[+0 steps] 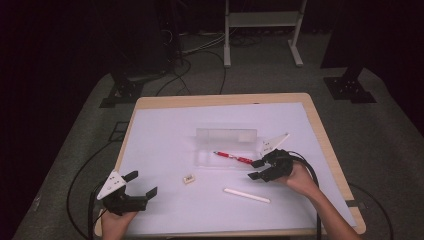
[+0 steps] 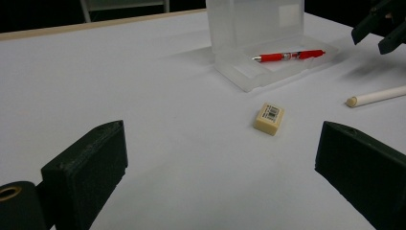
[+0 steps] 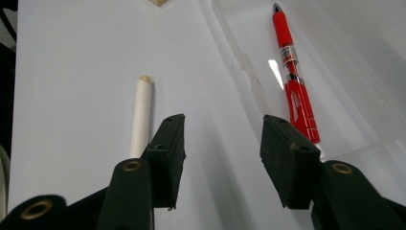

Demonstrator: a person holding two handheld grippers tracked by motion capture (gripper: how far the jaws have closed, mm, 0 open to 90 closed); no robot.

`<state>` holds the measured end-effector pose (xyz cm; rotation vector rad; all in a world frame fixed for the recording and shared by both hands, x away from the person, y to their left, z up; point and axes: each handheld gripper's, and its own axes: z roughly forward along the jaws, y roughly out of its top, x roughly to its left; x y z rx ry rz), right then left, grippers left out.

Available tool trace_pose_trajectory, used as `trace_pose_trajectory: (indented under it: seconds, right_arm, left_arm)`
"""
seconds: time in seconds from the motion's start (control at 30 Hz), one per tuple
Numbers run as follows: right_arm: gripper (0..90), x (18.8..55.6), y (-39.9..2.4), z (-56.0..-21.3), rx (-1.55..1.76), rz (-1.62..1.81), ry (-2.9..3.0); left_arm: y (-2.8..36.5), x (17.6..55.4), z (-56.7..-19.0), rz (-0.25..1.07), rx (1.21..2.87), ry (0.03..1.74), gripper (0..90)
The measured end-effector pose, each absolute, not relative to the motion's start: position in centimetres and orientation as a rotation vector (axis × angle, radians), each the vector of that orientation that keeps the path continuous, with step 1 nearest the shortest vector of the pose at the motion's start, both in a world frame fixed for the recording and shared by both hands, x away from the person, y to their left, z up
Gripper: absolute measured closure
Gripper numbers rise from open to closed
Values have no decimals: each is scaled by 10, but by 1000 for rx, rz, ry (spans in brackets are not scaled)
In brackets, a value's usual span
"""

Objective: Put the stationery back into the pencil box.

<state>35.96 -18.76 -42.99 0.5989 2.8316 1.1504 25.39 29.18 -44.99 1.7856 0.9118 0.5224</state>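
At the left of the high view, the left gripper (image 1: pixel 141 184) rests low on the white sheet covering the wooden table (image 1: pixel 325 145), held by a hand at the near edge. Its two black jaws stand wide apart with nothing between them, and in the left gripper view (image 2: pixel 220 158) bare white surface fills the gap. Just ahead of it lies a small cream rectangular eraser with a barcode label (image 2: pixel 269 118), flat on the sheet and apart from everything else. Further on sits a clear, shallow plastic pencil case (image 1: pixel 202 150) with its lid standing upright at the back. A red ballpoint pen with a silver tip (image 1: pixel 233 157) lies inside the case, slanting across its floor. In front of the case, a slim white stick with a cream end (image 1: pixel 246 195) lies on the sheet, near the right hand. The right gripper (image 1: pixel 255 169) hovers at the right end of the case, its jaws parted and empty. In the right gripper view (image 3: pixel 222 139) the white stick lies to the left of the jaws and the pen to the right of them.
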Motion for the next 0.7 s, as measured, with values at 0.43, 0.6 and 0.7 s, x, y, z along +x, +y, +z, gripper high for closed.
trace_pose_trajectory:
  seconds: [0.43,0.6,0.7]
  right_arm:
    - [439,343,-195,-440,612,1153,2845]
    - [425,337,-199,-445,618,1144,2861]
    - [424,335,-199,-446,611,1145,2858]
  left_arm:
    - [291,255,-450,513,1795,909,33]
    - [290,255,-450,510,1803,904,32]
    - [289,255,-450,510,1804,904,32]
